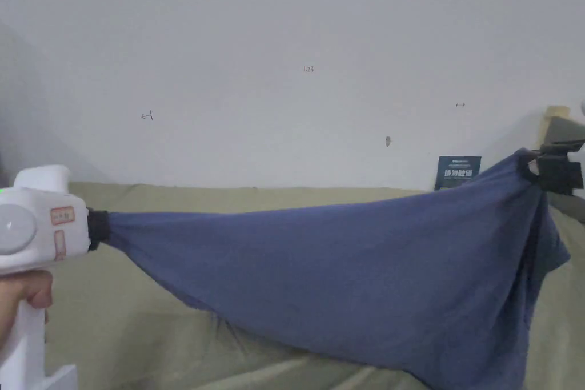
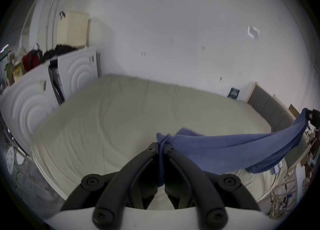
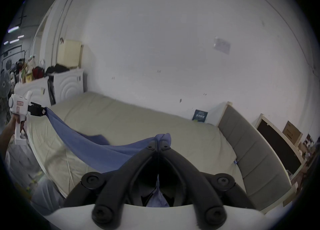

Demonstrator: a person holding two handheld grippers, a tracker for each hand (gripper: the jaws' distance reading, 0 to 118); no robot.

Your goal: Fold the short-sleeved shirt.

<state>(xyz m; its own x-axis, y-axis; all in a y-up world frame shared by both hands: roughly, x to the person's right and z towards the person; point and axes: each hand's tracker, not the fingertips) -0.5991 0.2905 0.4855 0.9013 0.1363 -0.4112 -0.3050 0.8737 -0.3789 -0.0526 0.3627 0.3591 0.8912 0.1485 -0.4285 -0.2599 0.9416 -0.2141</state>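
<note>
as you look from the head view, the blue shirt hangs stretched above the bed between your left tongs and right tongs. in the left gripper view, your tongs clamp bunched fabric. in the right gripper view, your tongs pinch the other end.

Dim, even light; fisheye-warped, blurred edges.

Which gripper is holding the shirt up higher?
The right gripper. It pinches its end of the blue shirt higher than the left gripper does, so the cloth slopes up toward it.
</note>
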